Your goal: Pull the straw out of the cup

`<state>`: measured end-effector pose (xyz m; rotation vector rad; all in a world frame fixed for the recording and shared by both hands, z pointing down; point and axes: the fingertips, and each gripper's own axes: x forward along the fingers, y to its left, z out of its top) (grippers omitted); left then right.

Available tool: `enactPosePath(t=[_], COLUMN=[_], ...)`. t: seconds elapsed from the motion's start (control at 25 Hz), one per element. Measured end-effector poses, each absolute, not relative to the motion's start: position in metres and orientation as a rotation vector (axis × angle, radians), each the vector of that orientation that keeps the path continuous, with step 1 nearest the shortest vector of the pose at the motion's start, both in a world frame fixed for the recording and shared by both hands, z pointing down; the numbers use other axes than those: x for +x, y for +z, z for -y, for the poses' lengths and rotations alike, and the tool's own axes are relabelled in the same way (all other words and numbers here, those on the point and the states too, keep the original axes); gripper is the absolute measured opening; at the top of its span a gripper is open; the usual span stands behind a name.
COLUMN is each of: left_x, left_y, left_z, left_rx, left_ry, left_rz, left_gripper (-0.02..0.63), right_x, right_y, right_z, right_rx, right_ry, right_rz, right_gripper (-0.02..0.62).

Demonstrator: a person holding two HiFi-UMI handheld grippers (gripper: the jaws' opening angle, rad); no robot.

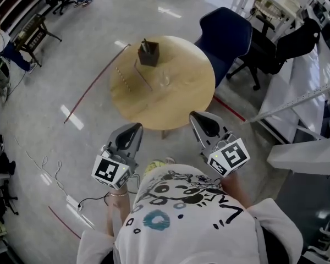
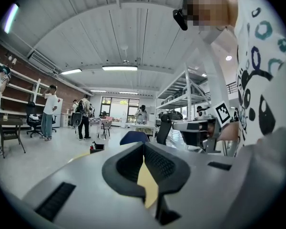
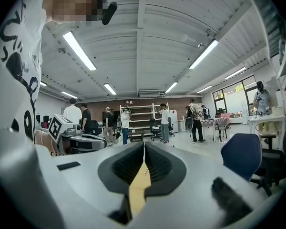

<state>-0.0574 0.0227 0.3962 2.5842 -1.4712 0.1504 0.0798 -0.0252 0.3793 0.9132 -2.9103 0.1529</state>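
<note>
The left gripper [image 1: 134, 128] and right gripper [image 1: 201, 119] hang just short of the round table [image 1: 181, 100], fingers pressed together on nothing. A clear cup [image 1: 165, 82] sits near the table's middle, its straw too small to make out. A dark box [image 1: 148, 54] stands at the far edge, with a blue chair [image 1: 225, 34] beyond.

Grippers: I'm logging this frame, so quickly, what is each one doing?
Left gripper: closed, holding nothing.
Right gripper: closed, holding nothing.
</note>
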Motion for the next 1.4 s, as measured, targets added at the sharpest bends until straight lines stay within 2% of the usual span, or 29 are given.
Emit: enactPosePath(t=[0.52,1.4], left_x=[-0.06,-0.111], left_y=[0.402,0.414], left_z=[0.009,0.139], left_rx=[2.574,2.675], left_ry=[0.178,0.225], left_rz=[1.432,1.185], left_gripper=[0.017,0.017], right_x=[0.071,-0.002], right_y=[0.385,0.405], right_z=[0.058,0.167], right_rx=[0.92,1.005], right_ry=[0.19,0.198], right_rz=[2.894,2.753], right_gripper=[0.028,0.028])
